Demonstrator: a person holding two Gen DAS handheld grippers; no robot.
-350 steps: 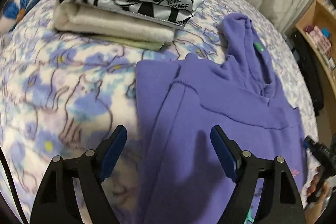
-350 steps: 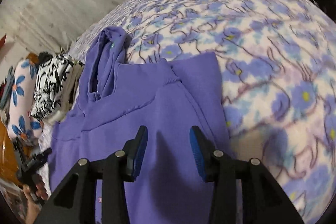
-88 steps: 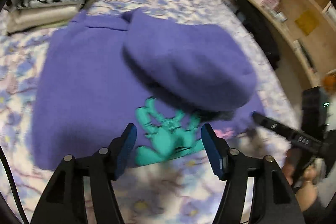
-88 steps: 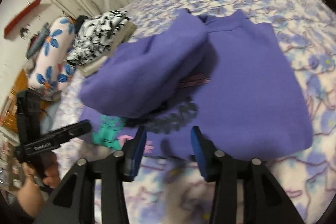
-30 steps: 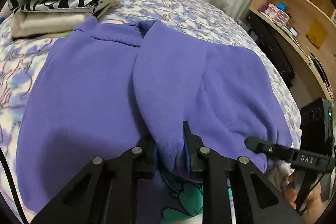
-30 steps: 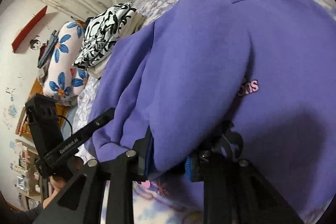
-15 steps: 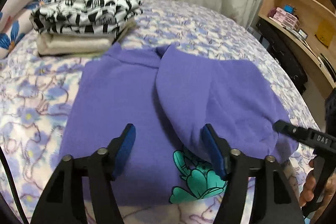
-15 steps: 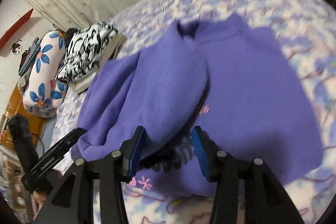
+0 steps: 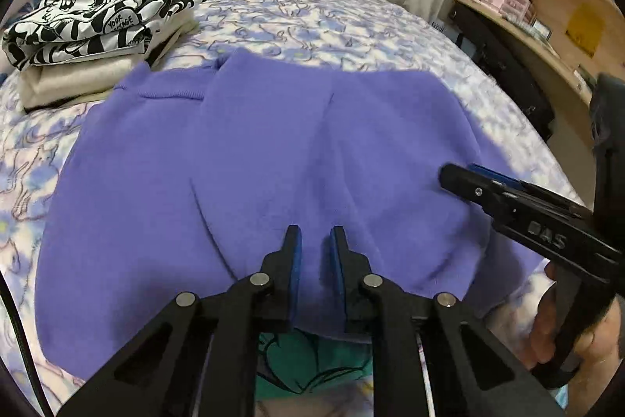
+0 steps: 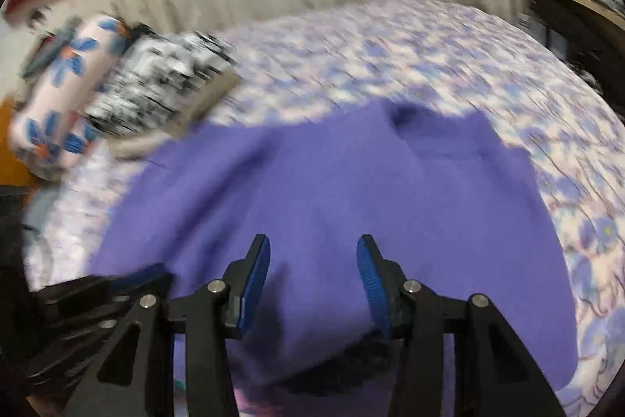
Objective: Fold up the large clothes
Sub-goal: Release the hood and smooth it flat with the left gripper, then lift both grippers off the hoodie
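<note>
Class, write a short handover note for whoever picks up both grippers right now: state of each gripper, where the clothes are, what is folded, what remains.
Left gripper: jaws closing on a pinch of the purple sweatshirt at the near edge of its folded-over flap.
Right gripper: jaws partly apart and closing; fabric lies between them, no firm grip visible.
Sweatshirt: on the floral bedspread, one layer folded over the body; the teal print peeks out at the near hem.
Done: black-and-white garment and cream garment stacked folded at far left.
Left: finish the sweatshirt's remaining folds, then probably add it to the stack.
</note>
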